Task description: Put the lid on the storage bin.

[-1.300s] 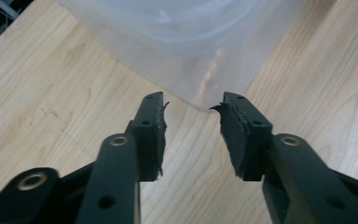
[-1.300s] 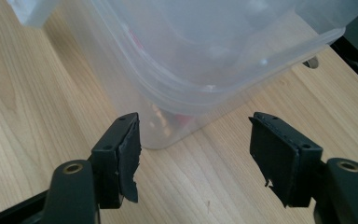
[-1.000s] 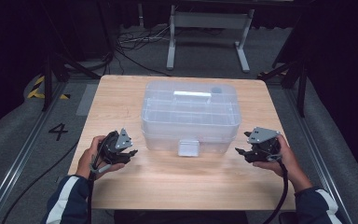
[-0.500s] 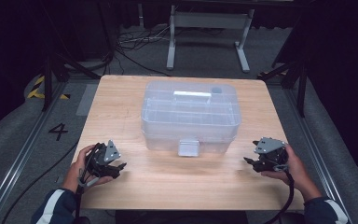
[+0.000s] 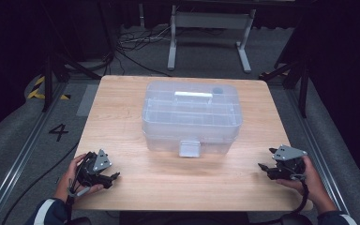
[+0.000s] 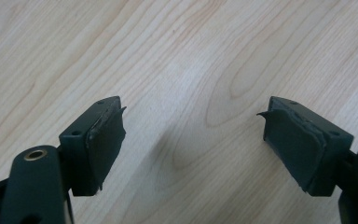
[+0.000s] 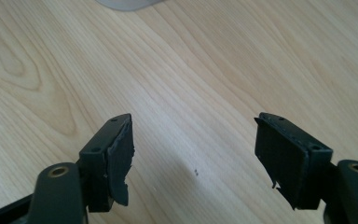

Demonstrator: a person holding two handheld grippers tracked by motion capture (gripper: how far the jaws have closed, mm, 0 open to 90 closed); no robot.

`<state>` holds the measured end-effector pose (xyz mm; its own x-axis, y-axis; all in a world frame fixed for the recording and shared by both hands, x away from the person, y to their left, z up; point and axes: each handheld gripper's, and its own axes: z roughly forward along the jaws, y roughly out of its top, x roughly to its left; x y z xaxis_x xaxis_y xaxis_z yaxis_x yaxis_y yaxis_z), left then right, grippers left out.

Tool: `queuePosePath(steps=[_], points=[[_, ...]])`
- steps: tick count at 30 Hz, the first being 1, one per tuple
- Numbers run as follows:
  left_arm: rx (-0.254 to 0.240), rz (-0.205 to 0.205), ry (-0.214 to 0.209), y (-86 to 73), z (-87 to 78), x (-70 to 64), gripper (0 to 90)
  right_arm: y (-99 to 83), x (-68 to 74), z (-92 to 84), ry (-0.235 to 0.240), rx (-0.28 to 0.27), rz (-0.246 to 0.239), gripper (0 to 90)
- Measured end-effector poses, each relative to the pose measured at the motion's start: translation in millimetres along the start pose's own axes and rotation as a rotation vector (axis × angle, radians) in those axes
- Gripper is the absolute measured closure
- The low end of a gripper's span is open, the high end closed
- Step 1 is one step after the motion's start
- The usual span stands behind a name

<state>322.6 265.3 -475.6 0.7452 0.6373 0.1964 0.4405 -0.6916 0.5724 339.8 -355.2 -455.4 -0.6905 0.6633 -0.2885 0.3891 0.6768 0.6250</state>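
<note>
1. We find the clear plastic storage box [image 5: 191, 117] mid-surface, lid on, front latch [image 5: 189, 148] down, pale handle on top.
2. We note the left gripper [image 5: 108, 176] and right gripper [image 5: 265, 168] low at the near corners, well apart from it, likely parked.
3. Both jaws have just been opening; they stand spread, nothing between.

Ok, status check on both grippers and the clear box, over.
Left gripper and right gripper empty, jaws just opening, near table's front corners. Clear box mid-table, lid shut, untouched. Nothing between grippers and box.
</note>
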Motion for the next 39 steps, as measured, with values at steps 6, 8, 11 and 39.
queuePosePath(steps=[6,8,11,39], points=[[-0.047,-0.089,-0.069,-15.9,-0.1,11.0,17.8,-24.0,-5.5,1.6,0.003,-0.028,0.111,26.1],[-0.063,-0.125,-0.081,-20.6,0.1,13.5,17.8,-30.4,-6.0,2.2,0.01,-0.032,0.146,26.1],[-0.081,-0.158,-0.108,-25.5,0.9,15.4,17.6,-40.3,-6.5,3.8,0.024,-0.046,0.2,26.0],[-0.11,-0.242,-0.098,-32.9,2.8,14.0,13.0,-55.5,-14.3,8.5,0.046,-0.066,0.385,19.8]])
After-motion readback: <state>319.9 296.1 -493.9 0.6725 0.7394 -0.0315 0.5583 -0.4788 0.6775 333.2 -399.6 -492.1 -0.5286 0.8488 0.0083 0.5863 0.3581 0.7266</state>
